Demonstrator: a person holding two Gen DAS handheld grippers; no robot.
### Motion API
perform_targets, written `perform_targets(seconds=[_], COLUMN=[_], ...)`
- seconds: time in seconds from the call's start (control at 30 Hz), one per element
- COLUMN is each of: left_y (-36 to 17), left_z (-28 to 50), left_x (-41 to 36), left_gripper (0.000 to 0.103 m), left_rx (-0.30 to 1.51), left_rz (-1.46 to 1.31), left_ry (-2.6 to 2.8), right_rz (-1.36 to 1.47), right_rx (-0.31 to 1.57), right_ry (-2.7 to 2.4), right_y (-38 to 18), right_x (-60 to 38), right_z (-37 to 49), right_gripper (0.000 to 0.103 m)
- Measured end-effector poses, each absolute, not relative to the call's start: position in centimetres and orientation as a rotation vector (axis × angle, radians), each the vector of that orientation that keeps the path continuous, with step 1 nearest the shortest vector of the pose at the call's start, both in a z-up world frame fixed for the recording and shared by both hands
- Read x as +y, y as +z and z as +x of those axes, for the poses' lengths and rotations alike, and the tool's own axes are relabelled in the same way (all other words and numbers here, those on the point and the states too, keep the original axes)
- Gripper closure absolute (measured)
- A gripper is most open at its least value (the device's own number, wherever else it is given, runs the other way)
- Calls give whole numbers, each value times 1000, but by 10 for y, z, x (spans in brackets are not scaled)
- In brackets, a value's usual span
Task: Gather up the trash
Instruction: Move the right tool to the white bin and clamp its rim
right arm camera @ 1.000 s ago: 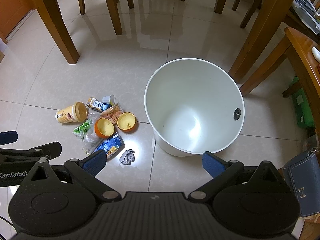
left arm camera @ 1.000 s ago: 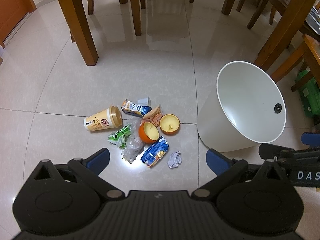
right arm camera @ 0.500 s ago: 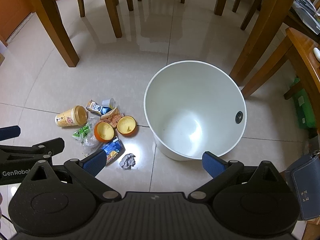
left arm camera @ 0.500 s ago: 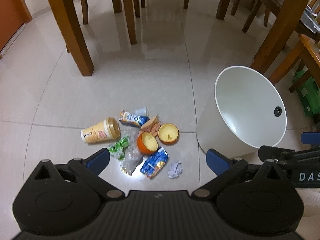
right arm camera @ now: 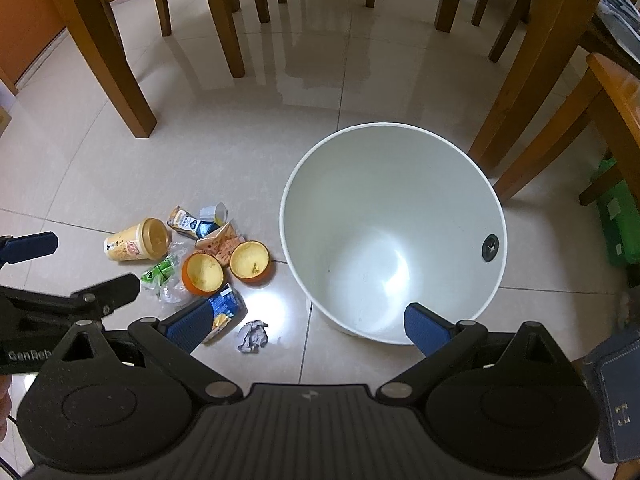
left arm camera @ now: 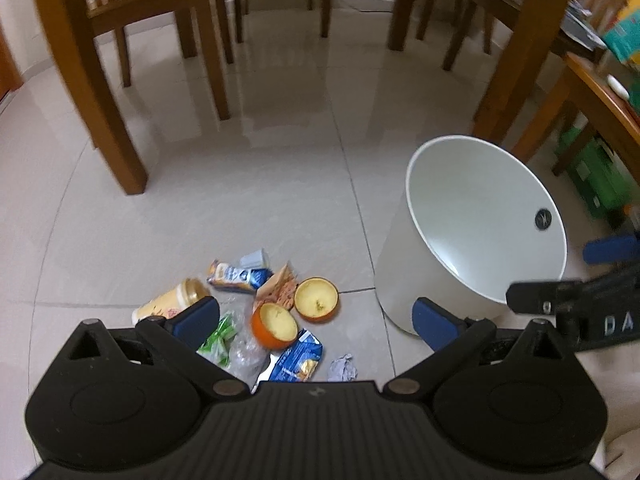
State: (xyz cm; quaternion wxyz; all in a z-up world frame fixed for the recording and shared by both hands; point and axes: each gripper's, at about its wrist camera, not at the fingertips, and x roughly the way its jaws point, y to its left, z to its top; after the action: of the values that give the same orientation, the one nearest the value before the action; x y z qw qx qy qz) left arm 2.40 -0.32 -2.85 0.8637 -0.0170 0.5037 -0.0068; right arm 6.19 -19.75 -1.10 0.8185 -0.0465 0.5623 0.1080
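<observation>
While spread wide, both grippers' fingers [left arm camera: 198, 318] [right arm camera: 424, 328] hold nothing — above trash [right arm camera: 202, 258].

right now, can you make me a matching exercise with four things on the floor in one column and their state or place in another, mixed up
Things:
1. white bin
2. yellow cup
3. crumpled paper ball
4. two orange halves

States or places:
a. lying on its side
b. cut sides facing up, side by side
c. upright and empty
d. alone on the tile, nearest the camera, beside the blue packet

Pairs: 1-c, 2-a, 3-d, 4-b
</observation>
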Motion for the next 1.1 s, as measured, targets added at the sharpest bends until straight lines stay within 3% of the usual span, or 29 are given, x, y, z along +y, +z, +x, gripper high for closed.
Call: perform_targets(seconds=[0.73, 0.93, 1.1], left_y=[-89, -107, -125], left_z=[62, 61, 60], left_x=[-34, -41, -45], left_gripper=[2, 2, 2], left_rx=[1049, 1049, 1060], left_rz=[-24, -4, 2], left_ry=[-134, -143, -140], right_rz=[-118, -101, -52], right_rx=[1142, 1108, 1132], right_ry=[127, 33, -21], right_y=[-44, -60, -87], right_x=[-253, -295, -327], right_z=[117, 137, 150], right_gripper=[7, 11, 21])
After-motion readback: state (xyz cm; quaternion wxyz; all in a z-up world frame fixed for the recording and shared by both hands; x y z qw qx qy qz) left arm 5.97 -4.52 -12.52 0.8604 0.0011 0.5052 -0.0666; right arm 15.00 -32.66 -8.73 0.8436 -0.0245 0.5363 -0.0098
